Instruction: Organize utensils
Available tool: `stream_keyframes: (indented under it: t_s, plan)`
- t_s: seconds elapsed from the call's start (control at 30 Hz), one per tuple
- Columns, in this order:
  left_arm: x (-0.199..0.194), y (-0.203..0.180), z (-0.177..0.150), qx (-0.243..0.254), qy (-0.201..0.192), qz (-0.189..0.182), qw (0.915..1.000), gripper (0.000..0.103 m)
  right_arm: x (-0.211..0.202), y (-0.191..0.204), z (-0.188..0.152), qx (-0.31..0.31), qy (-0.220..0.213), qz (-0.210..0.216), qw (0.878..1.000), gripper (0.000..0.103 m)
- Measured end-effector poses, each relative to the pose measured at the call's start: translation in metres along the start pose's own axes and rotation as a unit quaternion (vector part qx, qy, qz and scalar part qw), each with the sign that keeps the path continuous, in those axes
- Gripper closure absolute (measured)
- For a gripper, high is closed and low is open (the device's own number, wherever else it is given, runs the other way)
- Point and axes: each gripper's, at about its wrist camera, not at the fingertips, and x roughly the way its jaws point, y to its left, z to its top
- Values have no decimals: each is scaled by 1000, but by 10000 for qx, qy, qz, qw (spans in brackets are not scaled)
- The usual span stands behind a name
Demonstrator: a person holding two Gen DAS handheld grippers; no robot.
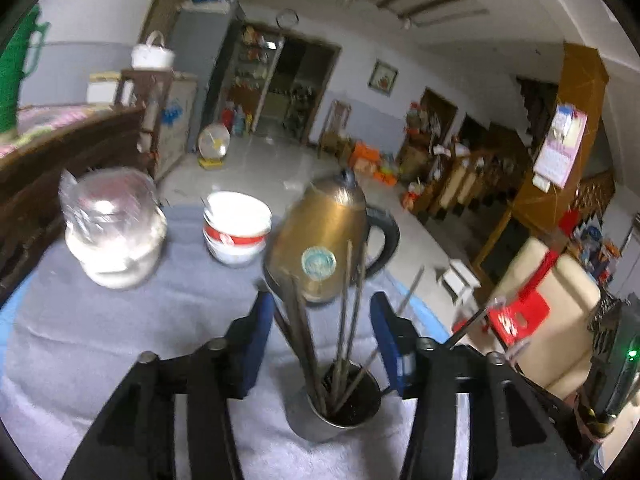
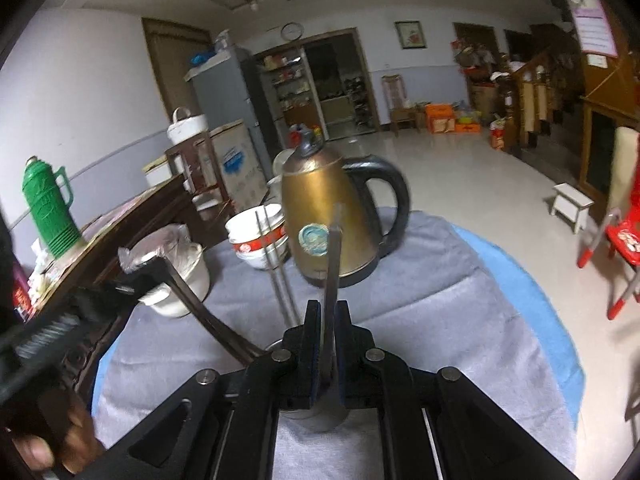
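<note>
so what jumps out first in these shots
The brass kettle stands mid-table on the grey cloth, stacked bowls to its left. The right gripper is shut on a flat utensil. The open left gripper straddles the sticks in a steel cup.

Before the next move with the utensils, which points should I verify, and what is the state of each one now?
1. Left gripper open, clear of the chopsticks: ok.
2. Chopsticks standing inside the metal cup: ok.
3. Cup upright on the grey cloth: ok.
4. Right gripper shut on the flat utensil: ok.
5. Utensil's lower end above the cup: cannot tell, hidden by the gripper.
6. Kettle stands apart from the cup: ok.
</note>
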Motion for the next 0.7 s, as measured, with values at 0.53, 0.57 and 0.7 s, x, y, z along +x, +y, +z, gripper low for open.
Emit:
stream_keyframes:
  t_s: [0.53, 0.57, 0.7]
  plan:
    - [-60, 25, -49, 304, 337, 758, 9961, 21, -50, 6, -71, 195, 335, 166, 9991, 22]
    - [-61, 25, -53, 310, 374, 743, 9961, 21, -52, 10, -75, 137, 381, 153, 9991, 22]
    - [-69, 24, -60, 340, 446, 735, 9957, 20, -63, 19, -83, 16, 346, 133, 9993, 22]
